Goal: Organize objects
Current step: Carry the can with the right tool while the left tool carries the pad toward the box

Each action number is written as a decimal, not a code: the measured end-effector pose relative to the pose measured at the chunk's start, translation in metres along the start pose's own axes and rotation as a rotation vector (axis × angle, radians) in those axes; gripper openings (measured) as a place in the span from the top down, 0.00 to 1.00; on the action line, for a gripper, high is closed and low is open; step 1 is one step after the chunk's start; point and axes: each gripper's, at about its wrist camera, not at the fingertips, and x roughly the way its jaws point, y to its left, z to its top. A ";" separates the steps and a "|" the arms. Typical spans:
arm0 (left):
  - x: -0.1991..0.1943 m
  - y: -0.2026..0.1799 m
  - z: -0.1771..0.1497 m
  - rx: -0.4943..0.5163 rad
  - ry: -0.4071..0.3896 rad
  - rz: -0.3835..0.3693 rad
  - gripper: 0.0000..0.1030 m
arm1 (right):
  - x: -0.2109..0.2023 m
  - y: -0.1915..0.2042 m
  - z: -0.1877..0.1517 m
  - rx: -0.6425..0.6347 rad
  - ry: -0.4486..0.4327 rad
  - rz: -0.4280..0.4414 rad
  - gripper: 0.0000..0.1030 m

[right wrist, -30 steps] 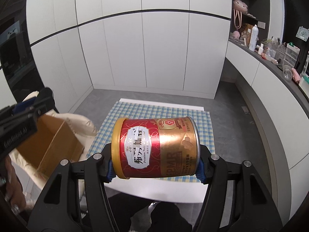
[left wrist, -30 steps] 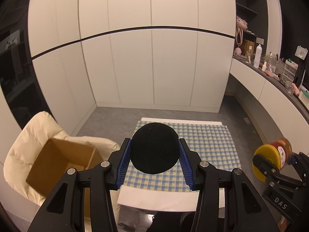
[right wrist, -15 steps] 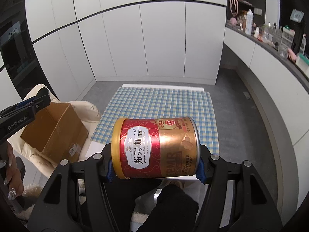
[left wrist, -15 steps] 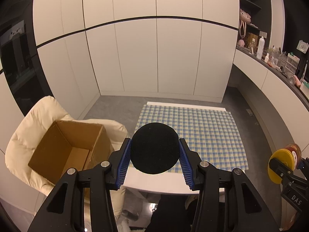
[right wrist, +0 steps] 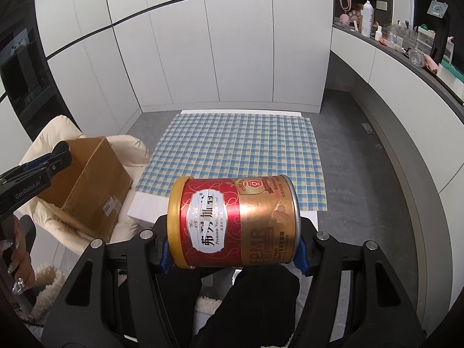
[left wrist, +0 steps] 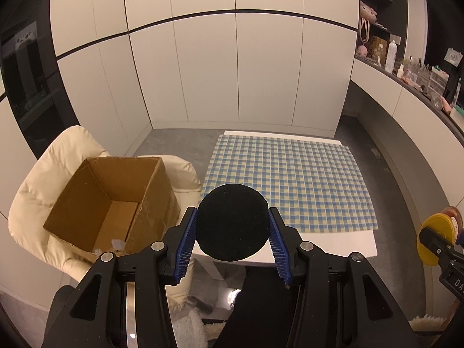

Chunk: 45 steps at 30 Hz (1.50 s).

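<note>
A black foam ball (left wrist: 232, 222) is clamped in the left gripper (left wrist: 231, 239); a red-gold can (right wrist: 233, 221) is held sideways, gripped endwise, in the right gripper (right wrist: 233, 250), both raised above the bench (right wrist: 229, 148).

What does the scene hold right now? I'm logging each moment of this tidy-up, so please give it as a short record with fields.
left gripper: shut on black round object, pinched between its blue pads
right gripper: shut on red and gold can, held on its side, yellow lid toward the left
cardboard box: open, appears empty, resting on cream chair, left of the table
checkered cloth: spread flat on white table, nothing on it
both objects: in the air, not yet placed
</note>
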 end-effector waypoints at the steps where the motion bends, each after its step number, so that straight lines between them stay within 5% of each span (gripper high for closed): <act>1: -0.001 0.001 -0.003 -0.002 0.001 -0.003 0.53 | -0.002 0.001 -0.003 -0.002 0.001 0.001 0.37; 30: -0.011 0.018 -0.031 -0.026 0.020 -0.033 0.53 | -0.015 0.017 -0.026 -0.035 0.014 -0.008 0.37; 45: -0.010 0.060 -0.041 -0.109 0.034 0.012 0.53 | 0.001 0.046 -0.018 -0.109 0.041 0.030 0.38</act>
